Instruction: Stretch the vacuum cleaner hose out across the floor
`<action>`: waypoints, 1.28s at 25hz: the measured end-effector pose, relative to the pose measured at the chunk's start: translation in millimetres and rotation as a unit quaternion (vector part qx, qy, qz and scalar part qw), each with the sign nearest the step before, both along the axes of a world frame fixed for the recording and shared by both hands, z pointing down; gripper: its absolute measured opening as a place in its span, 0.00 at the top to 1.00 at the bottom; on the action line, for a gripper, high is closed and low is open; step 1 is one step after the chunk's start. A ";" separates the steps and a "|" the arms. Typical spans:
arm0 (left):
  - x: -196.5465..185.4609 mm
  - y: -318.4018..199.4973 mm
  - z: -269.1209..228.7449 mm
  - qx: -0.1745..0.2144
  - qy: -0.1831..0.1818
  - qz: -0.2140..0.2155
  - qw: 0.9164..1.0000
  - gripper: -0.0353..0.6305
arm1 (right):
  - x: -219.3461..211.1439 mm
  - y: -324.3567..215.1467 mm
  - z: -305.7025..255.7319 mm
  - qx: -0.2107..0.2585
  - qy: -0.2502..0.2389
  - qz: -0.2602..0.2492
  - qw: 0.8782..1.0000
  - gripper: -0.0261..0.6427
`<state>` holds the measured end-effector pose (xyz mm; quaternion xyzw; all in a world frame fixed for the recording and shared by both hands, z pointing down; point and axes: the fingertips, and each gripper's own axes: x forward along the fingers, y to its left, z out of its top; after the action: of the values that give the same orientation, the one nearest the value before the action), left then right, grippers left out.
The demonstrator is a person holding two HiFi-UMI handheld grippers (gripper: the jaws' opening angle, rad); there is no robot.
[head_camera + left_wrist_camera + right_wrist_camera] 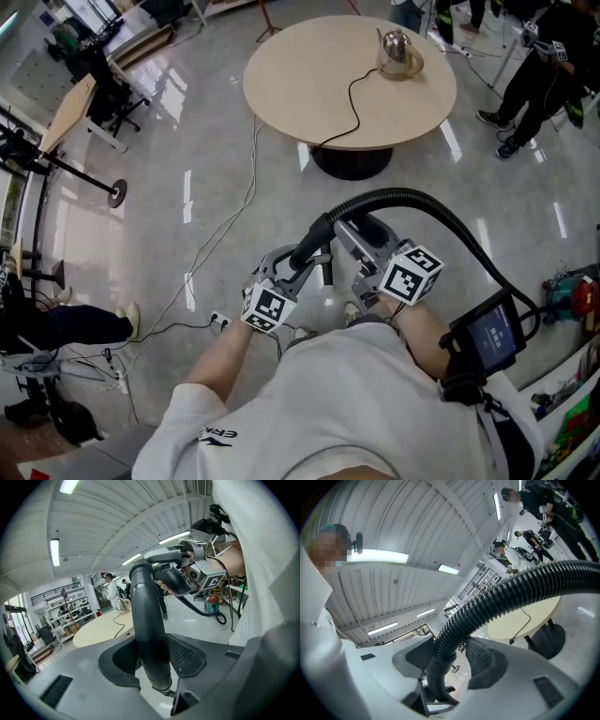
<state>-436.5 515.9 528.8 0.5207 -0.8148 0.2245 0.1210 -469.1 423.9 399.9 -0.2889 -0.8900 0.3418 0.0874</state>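
Note:
A black vacuum hose point(427, 200) arches from in front of my chest up and over, then down to the right. Its smooth rigid end tube point(149, 634) stands between the left gripper's jaws, and my left gripper point(152, 660) is shut on it. My right gripper point(440, 660) is shut on the cuff where the ribbed hose point(501, 603) begins. In the head view the left gripper point(295, 262) and right gripper point(352, 234) are held close together, above the floor. A red vacuum canister point(212, 604) stands on the floor to the right.
A round wooden table point(291, 84) stands ahead with a glass kettle point(399, 54) and a black cord on it. A white cable point(246, 187) runs over the glossy floor to a power strip point(220, 322). People point(544, 75) stand at the far right; a stand base point(117, 192) is at left.

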 end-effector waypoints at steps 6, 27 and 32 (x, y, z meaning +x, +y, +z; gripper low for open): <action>-27.5 29.1 29.0 0.000 0.007 0.049 0.999 0.71 | -18.8 25.4 26.1 0.000 0.002 0.053 0.999 0.65; 46.4 192.0 39.3 -0.001 0.006 0.151 0.989 0.71 | 72.7 181.3 37.9 0.027 0.025 0.125 0.991 0.66; 50.3 195.0 26.0 0.016 0.000 0.164 0.986 0.71 | 76.7 190.3 24.8 0.040 0.016 0.131 0.990 0.65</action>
<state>-386.3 710.9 554.8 0.6492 -0.7216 0.2286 0.0744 -392.4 614.3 424.7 -0.1609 -0.9315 0.3192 0.0672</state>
